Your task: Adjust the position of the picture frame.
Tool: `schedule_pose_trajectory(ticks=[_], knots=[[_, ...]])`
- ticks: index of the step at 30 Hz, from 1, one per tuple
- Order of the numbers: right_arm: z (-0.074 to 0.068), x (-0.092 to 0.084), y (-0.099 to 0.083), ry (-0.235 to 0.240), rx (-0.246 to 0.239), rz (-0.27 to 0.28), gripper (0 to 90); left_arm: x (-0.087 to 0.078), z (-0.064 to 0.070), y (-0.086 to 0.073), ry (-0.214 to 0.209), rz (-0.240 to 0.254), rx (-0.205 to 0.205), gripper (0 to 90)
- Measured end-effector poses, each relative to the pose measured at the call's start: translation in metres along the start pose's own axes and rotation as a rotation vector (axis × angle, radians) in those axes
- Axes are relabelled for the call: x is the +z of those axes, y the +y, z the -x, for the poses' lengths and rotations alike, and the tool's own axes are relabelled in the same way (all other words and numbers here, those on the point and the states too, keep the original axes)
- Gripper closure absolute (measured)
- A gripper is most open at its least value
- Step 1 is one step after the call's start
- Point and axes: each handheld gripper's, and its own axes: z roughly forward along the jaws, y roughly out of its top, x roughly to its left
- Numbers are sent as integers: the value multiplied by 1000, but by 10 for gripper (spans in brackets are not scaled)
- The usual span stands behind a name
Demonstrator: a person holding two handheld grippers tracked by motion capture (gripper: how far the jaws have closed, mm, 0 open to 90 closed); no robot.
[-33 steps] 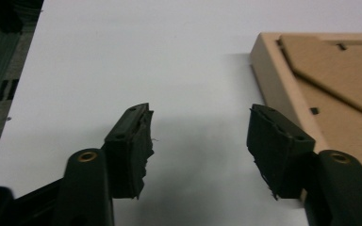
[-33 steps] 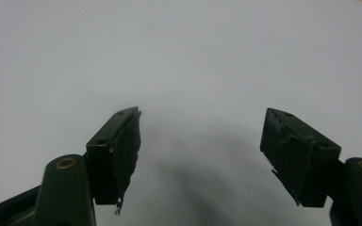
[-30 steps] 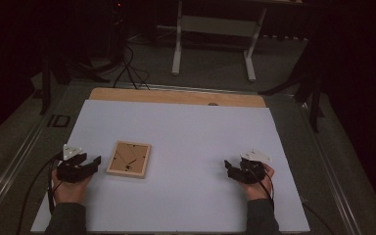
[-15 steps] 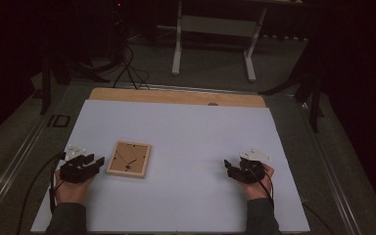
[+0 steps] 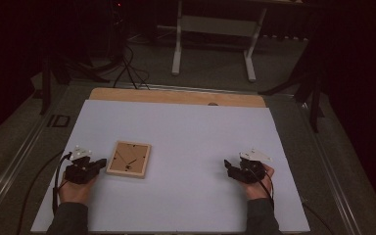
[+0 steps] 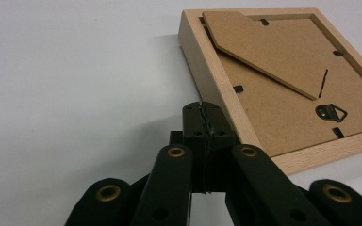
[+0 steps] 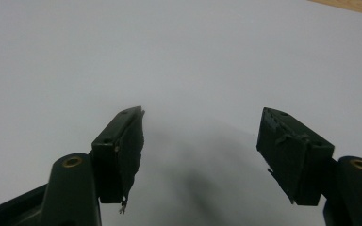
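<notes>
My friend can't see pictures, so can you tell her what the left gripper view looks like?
A wooden picture frame lies face down on a white table, its brown back and small metal hanger showing. The left gripper, its black jaws shut together on nothing, points at the frame's near edge.

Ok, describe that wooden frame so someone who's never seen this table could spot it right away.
On the pale sheet covering the table, look toward the near left, just beside the left gripper. The square picture frame lies face down there, showing its brown backing board, fold-out stand and small metal hanger, with a light wood rim.
</notes>
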Motion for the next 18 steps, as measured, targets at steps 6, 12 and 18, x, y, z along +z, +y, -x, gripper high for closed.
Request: schedule_pose_trajectory(ticks=[6, 12, 18], knots=[[1, 0, 0, 6, 3, 6, 310, 2, 2, 0, 3, -21, 15, 895], [1, -1, 0, 10, 8, 13, 305, 4, 7, 0, 4, -42, 46, 896], [1, -1, 0, 16, 9, 14, 303, 5, 9, -1, -9, -41, 59, 895]])
